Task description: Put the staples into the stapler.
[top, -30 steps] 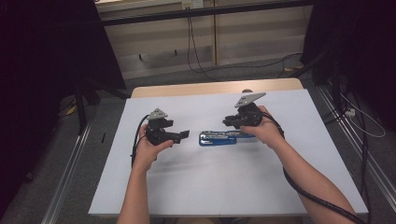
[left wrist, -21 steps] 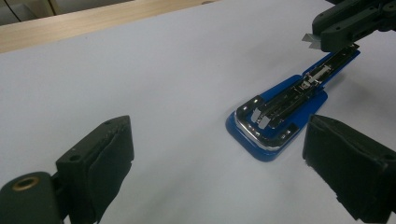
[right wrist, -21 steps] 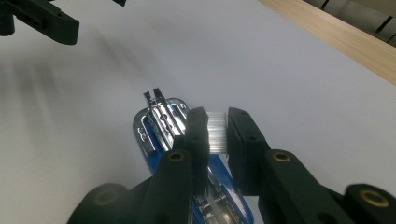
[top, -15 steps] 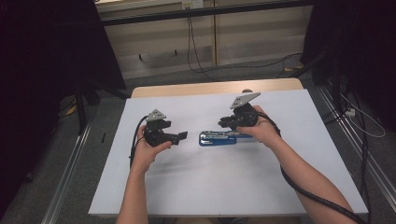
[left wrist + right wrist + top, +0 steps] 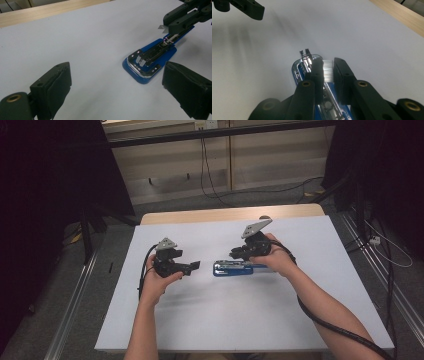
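stapler: blue stapler [image 5: 235, 268] lying open and flat on the white sheet [image 5: 210, 320], directly under the right gripper [image 5: 239, 254], well clear of the left gripper [image 5: 194, 266]
stapler axis: long axis runs from one gripper to the other. In the left gripper view the rounded chrome-edged end [image 5: 140, 71] points at that gripper and the far end [image 5: 175, 37] sits beneath the right gripper's jaws
stapler top: metal channel [image 5: 308, 60] faces up along the blue base
staple strip: silvery strip of staples [image 5: 328, 70] just above the channel, between the right gripper's pads
right gripper: in the right gripper view [image 5: 328, 72] its jaws are drawn close and pinch the strip from both sides; aimed along the stapler toward the left gripper
left gripper: in the left gripper view [image 5: 117, 80] jaws spread wide, nothing between them; held low over the sheet, aimed at the stapler's near end, a gap of bare sheet between
hands: left hand [image 5: 159, 282] wraps the left gripper from below; right hand [image 5: 272, 257] grips the right gripper from behind
table: wooden edge [image 5: 200, 216] shows past the sheet, on the far side of both grippers
cables: black cable [image 5: 325, 320] trails from the right gripper along the forearm
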Demonstrator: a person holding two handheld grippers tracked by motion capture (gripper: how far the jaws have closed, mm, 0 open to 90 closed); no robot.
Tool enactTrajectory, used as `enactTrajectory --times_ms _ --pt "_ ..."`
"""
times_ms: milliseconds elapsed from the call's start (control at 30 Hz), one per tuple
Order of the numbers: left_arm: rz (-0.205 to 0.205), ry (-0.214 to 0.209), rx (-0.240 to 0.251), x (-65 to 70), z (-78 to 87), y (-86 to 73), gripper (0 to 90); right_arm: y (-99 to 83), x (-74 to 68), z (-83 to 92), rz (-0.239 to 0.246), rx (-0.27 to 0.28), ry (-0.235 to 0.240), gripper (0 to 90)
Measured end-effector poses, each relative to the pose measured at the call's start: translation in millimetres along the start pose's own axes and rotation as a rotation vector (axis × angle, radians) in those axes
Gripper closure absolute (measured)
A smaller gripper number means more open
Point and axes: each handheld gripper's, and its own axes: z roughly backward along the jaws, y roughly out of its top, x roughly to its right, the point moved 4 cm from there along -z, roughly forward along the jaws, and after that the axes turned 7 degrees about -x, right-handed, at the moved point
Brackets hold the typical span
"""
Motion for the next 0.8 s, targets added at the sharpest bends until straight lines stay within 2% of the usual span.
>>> enactTrajectory --times_ms 800 --pt "-0.003 0.009 -0.019 -0.5 -1.8 -2.4 8.9 4.6 0.9 -8.8 0.065 -0.008 0.075 79.3"
